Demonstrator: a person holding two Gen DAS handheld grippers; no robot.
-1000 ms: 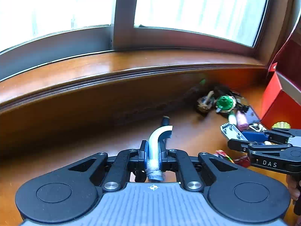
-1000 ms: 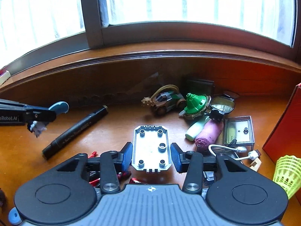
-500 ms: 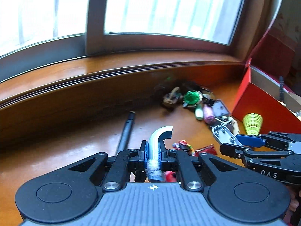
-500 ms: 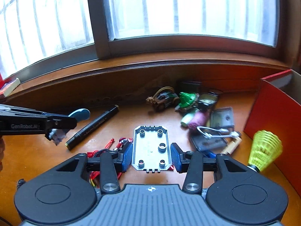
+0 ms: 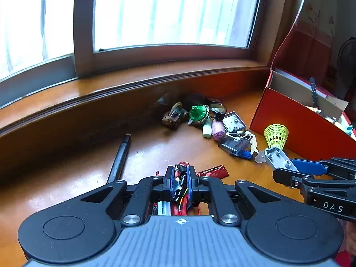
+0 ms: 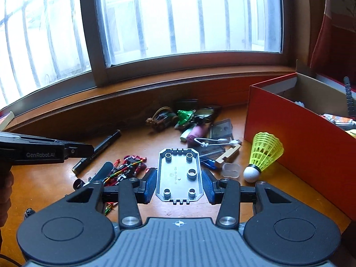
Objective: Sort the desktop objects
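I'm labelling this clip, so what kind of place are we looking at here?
Likely a home room: a wooden desk under a barred window, strewn with toys, with a red storage box alongside.

The right gripper (image 6: pixel 178 183) is level, its blue pads (image 6: pixel 150 182) pressed on both sides of a grey plate (image 6: pixel 178 173). The left gripper (image 5: pixel 179 183) is held to its left, its jaws narrowly parted with nothing held between them.
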